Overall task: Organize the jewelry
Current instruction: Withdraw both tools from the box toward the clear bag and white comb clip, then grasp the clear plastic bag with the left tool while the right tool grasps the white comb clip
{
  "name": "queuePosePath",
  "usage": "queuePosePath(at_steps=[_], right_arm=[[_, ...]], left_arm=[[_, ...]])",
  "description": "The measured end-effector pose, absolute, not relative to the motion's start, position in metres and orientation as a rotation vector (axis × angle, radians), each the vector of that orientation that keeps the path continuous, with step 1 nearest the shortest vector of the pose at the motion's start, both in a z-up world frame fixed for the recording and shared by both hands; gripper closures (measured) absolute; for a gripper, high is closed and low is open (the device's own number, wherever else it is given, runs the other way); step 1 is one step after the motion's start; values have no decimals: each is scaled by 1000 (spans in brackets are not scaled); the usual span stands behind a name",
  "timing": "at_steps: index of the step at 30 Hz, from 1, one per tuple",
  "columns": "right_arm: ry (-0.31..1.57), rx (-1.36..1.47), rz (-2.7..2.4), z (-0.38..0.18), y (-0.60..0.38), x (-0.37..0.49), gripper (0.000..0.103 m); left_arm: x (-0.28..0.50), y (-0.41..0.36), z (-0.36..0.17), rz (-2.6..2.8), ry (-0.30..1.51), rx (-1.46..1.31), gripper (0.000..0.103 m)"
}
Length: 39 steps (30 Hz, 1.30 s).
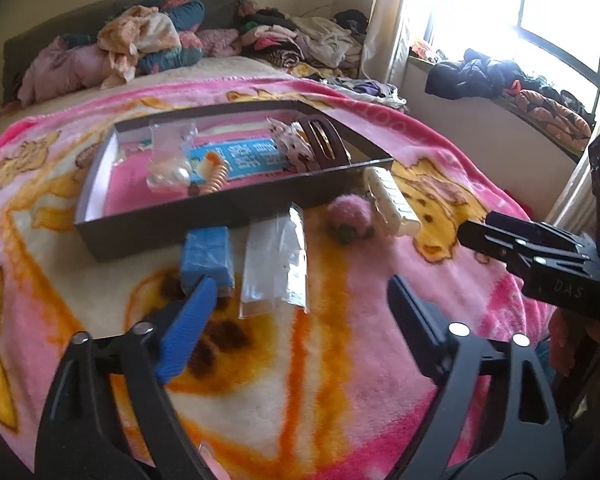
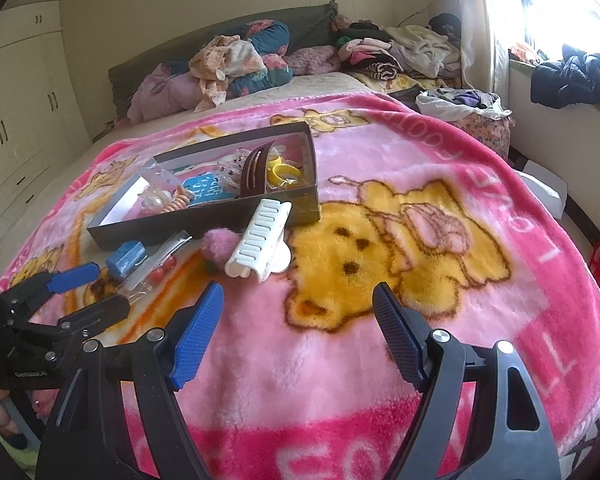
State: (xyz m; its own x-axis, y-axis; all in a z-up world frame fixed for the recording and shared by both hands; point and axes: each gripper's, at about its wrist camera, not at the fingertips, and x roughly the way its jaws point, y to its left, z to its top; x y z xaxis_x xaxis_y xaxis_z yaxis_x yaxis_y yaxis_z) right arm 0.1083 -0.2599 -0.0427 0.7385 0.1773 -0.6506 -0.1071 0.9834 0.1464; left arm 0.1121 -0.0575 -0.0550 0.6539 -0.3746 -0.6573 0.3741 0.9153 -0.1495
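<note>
The clear packet lies on the blanket just before the box's near wall, its length pointing away from the left gripper, which straddles its near end, wide open and empty. The right gripper, likewise open and empty, is farther.

Box on blanket; comb, pearls inside. Before box, left to right: block, bag, pompom, clip. Clothes behind, at headboard.
</note>
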Motion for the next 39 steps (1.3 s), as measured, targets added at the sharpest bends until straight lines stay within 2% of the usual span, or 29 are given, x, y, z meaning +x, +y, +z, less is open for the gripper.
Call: queuePosePath(at_steps=[3, 13, 15, 20, 26, 32, 34, 36, 39], right_arm=[[726, 101, 160, -43, -260, 111, 29], [755, 120, 192, -48, -257, 134, 29], [766, 134, 212, -49, -256, 140, 29], [792, 151, 244, -52, -246, 156, 31], [825, 155, 245, -59, -236, 173, 45], [838, 158, 241, -67, -235, 180, 60], [845, 149, 242, -69, -234, 180, 76], [844, 154, 243, -70, -236, 178, 77], [832, 170, 242, -69, -242, 173, 77]], left_arm=[[115, -59, -59, -442, 764, -17, 36], [130, -65, -65, -429, 781, -40, 38], [133, -65, -66, -426, 787, -44, 44], [139, -67, -70, -411, 801, -44, 50], [143, -69, -72, -402, 804, -36, 55], [145, -73, -72, -406, 803, -27, 56], [147, -74, -73, -401, 803, -25, 59], [148, -75, -74, -396, 806, -23, 68], [152, -77, -74, -395, 813, -19, 73]])
